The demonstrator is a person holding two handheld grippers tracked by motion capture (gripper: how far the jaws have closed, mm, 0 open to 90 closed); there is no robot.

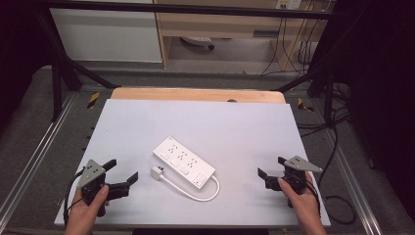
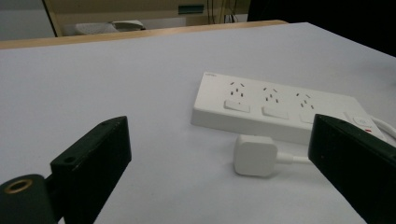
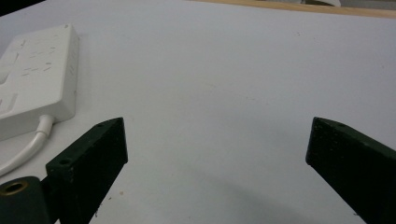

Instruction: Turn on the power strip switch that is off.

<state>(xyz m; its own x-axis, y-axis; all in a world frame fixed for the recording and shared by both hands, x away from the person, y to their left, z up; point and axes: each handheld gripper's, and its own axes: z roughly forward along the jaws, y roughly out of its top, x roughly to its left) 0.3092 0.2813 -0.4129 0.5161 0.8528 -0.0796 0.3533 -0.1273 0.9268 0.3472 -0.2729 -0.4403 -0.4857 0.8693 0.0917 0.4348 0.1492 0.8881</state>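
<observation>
A white power strip (image 1: 183, 162) lay flat near the middle of the pale worktop (image 1: 147, 122), set at a slant, its sockets and switches facing up. Its white cable (image 1: 195, 193) left the strip's near right end, looped toward the front edge and ran back left to a white plug (image 1: 156, 172), which rested on the worktop just beside the strip's near long side, apart from it.

The left claw (image 1: 121, 172) sat at the front left of the worktop, held in the person's left hand (image 1: 90, 205); its jaws were spread wide with nothing between them, pointing toward the plug. In the left gripper view the plug (image 2: 254, 155) and strip (image 2: 280, 109) lay ahead of the jaws, untouched.

The right claw (image 1: 272, 166) was at the front right, held in the right hand (image 1: 303, 198), jaws likewise spread and empty, well apart from the strip. The right gripper view showed the strip's end (image 3: 39, 77) and cable (image 3: 28, 144) off to the left, bare worktop between the jaws.
</observation>
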